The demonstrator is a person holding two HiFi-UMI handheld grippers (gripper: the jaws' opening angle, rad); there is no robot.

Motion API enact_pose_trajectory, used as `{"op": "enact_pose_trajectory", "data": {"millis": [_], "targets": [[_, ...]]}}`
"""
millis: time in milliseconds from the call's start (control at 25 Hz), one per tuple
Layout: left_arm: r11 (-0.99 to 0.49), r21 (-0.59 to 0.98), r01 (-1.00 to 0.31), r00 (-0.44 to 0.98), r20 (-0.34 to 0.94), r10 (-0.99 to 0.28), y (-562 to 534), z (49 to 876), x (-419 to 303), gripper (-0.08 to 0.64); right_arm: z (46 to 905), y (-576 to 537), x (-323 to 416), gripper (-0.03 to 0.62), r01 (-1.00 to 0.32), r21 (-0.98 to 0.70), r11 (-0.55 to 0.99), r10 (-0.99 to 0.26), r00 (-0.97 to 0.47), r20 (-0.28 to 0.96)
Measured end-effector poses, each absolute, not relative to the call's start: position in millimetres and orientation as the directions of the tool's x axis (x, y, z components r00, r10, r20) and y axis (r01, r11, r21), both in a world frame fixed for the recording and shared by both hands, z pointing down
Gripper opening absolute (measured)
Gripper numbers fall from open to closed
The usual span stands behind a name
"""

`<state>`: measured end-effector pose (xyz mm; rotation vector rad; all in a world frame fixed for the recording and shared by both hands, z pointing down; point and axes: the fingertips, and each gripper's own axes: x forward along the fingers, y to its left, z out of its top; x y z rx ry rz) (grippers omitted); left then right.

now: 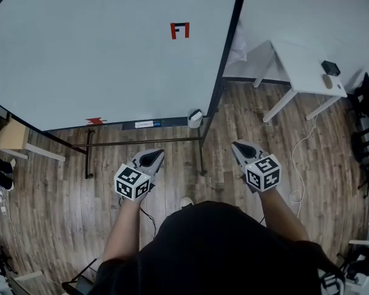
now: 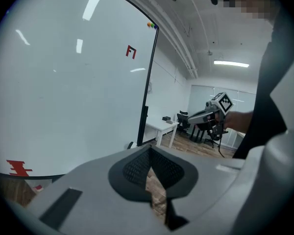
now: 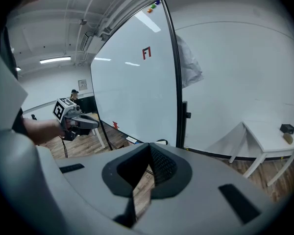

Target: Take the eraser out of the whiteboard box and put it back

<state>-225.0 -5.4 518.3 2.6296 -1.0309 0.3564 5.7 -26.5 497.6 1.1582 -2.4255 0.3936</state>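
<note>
A small white box (image 1: 195,118) hangs at the lower right corner of the big whiteboard (image 1: 111,54). What is inside the box is hidden, and I see no eraser. A dark flat strip with a pale label (image 1: 144,124) lies on the board's bottom ledge, with a red mark (image 1: 95,121) to its left. My left gripper (image 1: 154,157) (image 2: 149,151) is held over the floor short of the ledge, shut and empty. My right gripper (image 1: 241,147) (image 3: 149,155) hovers to the right of the board's post, its jaws together with nothing between them. Each gripper shows in the other's view, the right gripper (image 2: 213,112) and the left gripper (image 3: 71,120).
The whiteboard stand's dark bars (image 1: 141,142) run low across the wooden floor in front of me. A white table (image 1: 307,72) with small dark things (image 1: 330,67) stands at the right by the wall. A cable (image 1: 298,158) trails on the floor. A wooden bench (image 1: 15,137) sits at the left.
</note>
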Motion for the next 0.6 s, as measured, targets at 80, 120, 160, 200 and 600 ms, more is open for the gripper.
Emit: {"op": "enact_pose_trajectory", "data": {"millis": [80, 120, 160, 200, 600], "targets": [[-0.704, 0.185, -0.686, 0.717, 0.332, -0.612, -9, 521, -227, 0.012, 500, -27, 5, -0.006, -0.793, -0.074, 0.605, -0.670, -0.557, 0.490], [-0.705, 0.188, -0.684, 0.720, 0.333, -0.609, -11, 522, -227, 0.012, 501, -28, 4, -0.006, -0.795, -0.075, 0.603, -0.671, -0.555, 0.491], [-0.707, 0.191, -0.681, 0.723, 0.333, -0.605, -14, 522, -228, 0.011, 501, -30, 3, -0.006, -0.796, -0.077, 0.601, -0.672, -0.554, 0.491], [-0.710, 0.194, -0.677, 0.726, 0.334, -0.601, -16, 522, -227, 0.012, 501, -31, 3, -0.006, -0.797, -0.078, 0.599, -0.673, -0.554, 0.490], [-0.720, 0.190, -0.668, 0.730, 0.357, -0.583, -48, 525, -209, 0.011, 504, -65, 19, -0.006, -0.805, -0.095, 0.586, -0.682, -0.553, 0.479]]}}
